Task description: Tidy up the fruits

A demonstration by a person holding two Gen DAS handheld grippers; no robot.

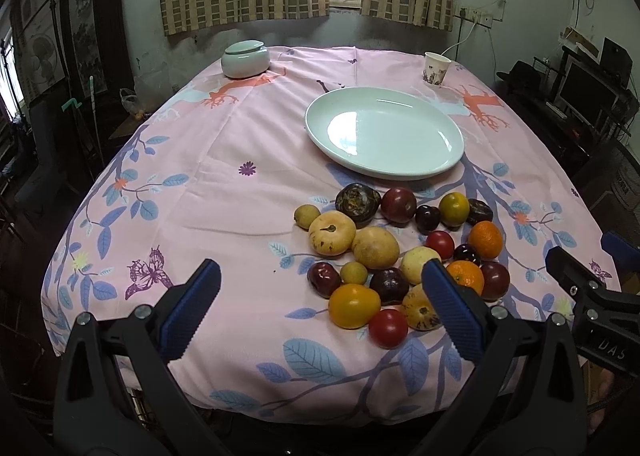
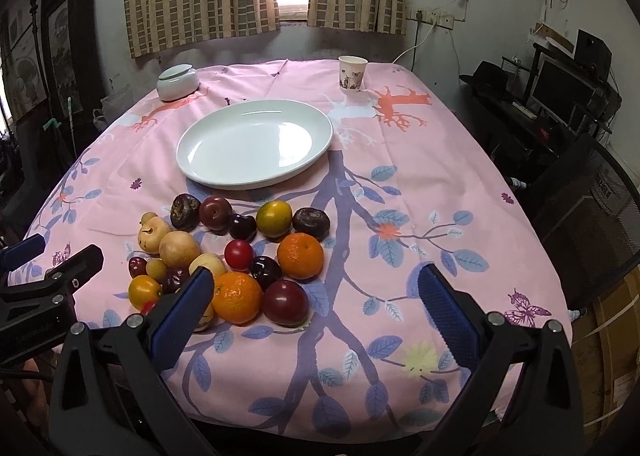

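A pile of several fruits (image 1: 400,252) lies on the pink tablecloth: oranges, dark plums, yellow pears, red tomatoes. It also shows in the right wrist view (image 2: 232,256). An empty white oval plate (image 1: 384,132) sits just behind the pile, also seen in the right wrist view (image 2: 256,142). My left gripper (image 1: 320,300) is open and empty, near the table's front edge, left of the pile. My right gripper (image 2: 316,304) is open and empty, at the pile's front right, its left finger (image 2: 184,312) over the nearest fruits.
A pale lidded jar (image 1: 245,58) stands at the back left and a paper cup (image 1: 437,69) at the back right. The pink floral tablecloth (image 1: 200,184) covers the table. A desk with a monitor (image 2: 564,92) and a mesh chair (image 2: 592,196) stand to the right.
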